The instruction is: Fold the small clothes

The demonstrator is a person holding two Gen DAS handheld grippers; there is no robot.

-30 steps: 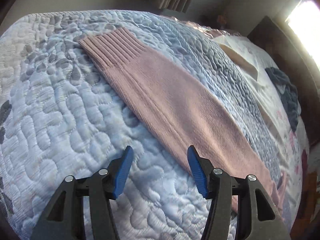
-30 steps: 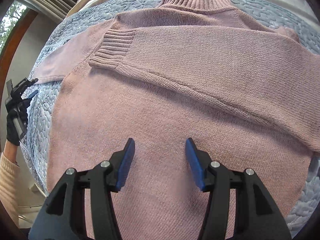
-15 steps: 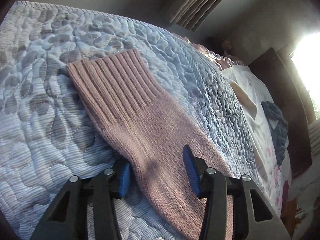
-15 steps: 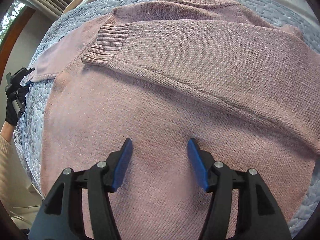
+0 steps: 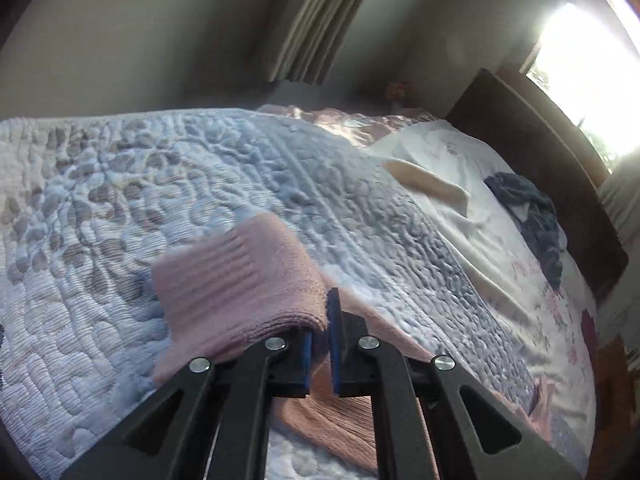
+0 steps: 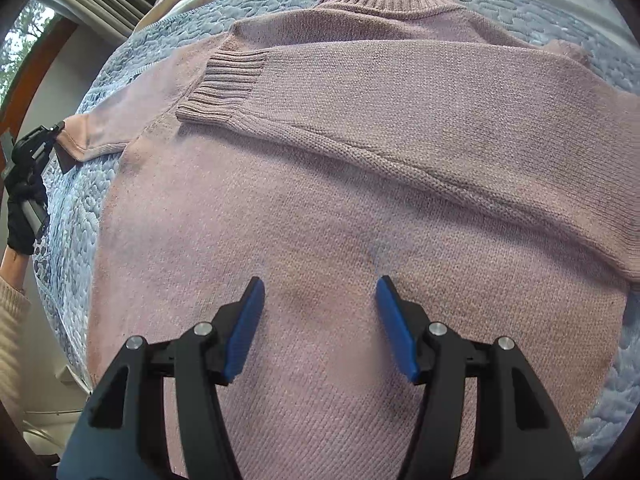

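L fingers (image 5: 335, 344) pinch sweater cuff (image 5: 236, 280); R apart.

The left gripper (image 5: 319, 336), open a second ago, now pinches the pink sweater's sleeve (image 5: 240, 280) near its ribbed cuff, lifting it off the quilt (image 5: 100, 200).
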